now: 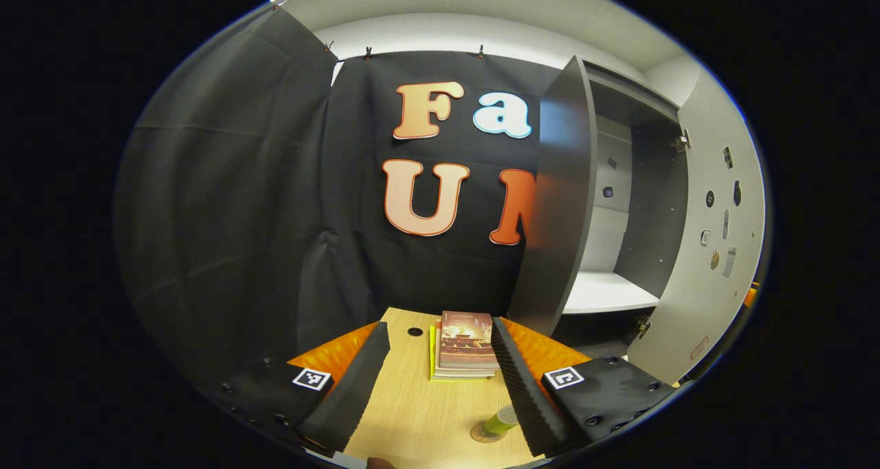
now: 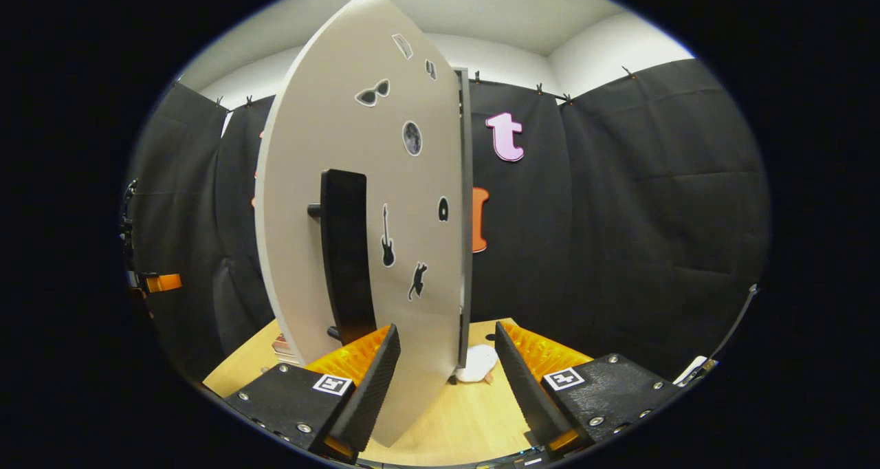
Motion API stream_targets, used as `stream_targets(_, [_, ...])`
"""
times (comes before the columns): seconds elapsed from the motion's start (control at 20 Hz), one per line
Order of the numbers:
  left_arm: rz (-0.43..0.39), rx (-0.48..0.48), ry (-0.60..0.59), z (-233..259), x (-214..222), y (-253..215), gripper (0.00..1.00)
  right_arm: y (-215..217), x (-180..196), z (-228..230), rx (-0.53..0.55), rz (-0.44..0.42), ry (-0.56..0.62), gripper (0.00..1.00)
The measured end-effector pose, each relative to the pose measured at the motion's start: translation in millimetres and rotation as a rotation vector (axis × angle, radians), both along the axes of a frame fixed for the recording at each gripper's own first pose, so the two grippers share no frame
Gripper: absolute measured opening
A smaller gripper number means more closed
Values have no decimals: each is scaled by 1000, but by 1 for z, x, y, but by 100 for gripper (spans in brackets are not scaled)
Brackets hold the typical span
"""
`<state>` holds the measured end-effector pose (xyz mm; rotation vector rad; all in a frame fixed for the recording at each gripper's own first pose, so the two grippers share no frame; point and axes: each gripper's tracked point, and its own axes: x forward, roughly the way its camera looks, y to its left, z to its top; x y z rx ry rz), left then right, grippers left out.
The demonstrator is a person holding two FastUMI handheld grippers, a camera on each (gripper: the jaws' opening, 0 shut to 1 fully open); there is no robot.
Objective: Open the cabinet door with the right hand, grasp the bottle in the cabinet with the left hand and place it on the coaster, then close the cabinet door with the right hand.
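A small green bottle (image 1: 500, 419) stands on a round coaster (image 1: 485, 434) on the wooden table (image 1: 412, 407), just inside the right finger of my left gripper (image 1: 440, 326). That gripper hovers open above the table, and its finger hides part of the bottle. The grey cabinet (image 1: 653, 201) stands open at the right, with a bare white shelf (image 1: 605, 291) inside. In the right gripper view, the pale cabinet door (image 2: 357, 180) with its black handle (image 2: 347, 263) looms close. My right gripper (image 2: 447, 328) is open, and the door's lower edge lies between its fingers without being pinched.
A stack of books (image 1: 466, 345) lies at the back of the table by a cable hole (image 1: 414, 331). The cabinet's dark side panel (image 1: 553, 201) juts out at the table's right. A white object (image 2: 478, 364) sits on the table behind the door's edge.
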<state>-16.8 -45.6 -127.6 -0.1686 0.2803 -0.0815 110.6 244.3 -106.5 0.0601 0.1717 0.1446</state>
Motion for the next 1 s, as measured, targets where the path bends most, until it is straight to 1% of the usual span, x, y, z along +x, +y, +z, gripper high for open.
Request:
stream_targets(0.05, [2,-2,-1,1,-1,2,97,4,0,2,2,12,-3,86])
stream_targets(0.2, [2,1,-6,-1,-2,6,97,15,0,1,2,43,-9,87])
stream_targets(0.25, [4,7,-9,1,-1,10,97,20,0,2,6,58,-10,81])
stream_targets(0.3, [8,13,-13,2,0,13,97,23,0,2,12,73,-10,94])
stream_targets(0.35, [11,18,-19,3,1,16,97,28,1,2,20,92,-9,88])
stream_targets(0.4, [16,26,-25,5,1,20,97,33,1,2,29,114,-11,89])
stream_targets(0.45, [21,34,-32,6,2,25,97,38,3,2,34,134,-13,84])
stream_targets(0.5, [25,42,-40,8,3,28,100,43,4,2,39,153,-12,90])
stream_targets(0.55, [29,50,-46,9,3,33,97,48,7,2,45,172,-11,97])
stream_targets(0.6, [33,57,-50,10,4,37,100,55,8,1,51,192,-10,97])
stream_targets(0.65, [43,63,-54,9,4,44,97,61,10,1,54,213,-13,92])
stream_targets(0.7, [52,63,-54,9,5,49,94,68,11,2,56,233,-13,98])
stream_targets(0.75, [61,61,-53,9,4,54,94,74,12,1,55,250,-15,92])
stream_targets(0.8, [69,58,-50,7,3,58,94,78,14,1,49,262,-16,93])
stream_targets(0.85, [77,55,-47,6,3,64,94,82,17,1,39,266,-20,92])
stream_targets(0.9, [85,54,-46,6,2,69,97,83,18,2,31,267,-20,92])
stream_targets(0.95, [92,56,-46,6,2,74,94,86,21,1,22,267,-21,90])
stream_targets(1.0, [100,62,-46,6,1,79,94,88,22,1,13,267,-22,88])
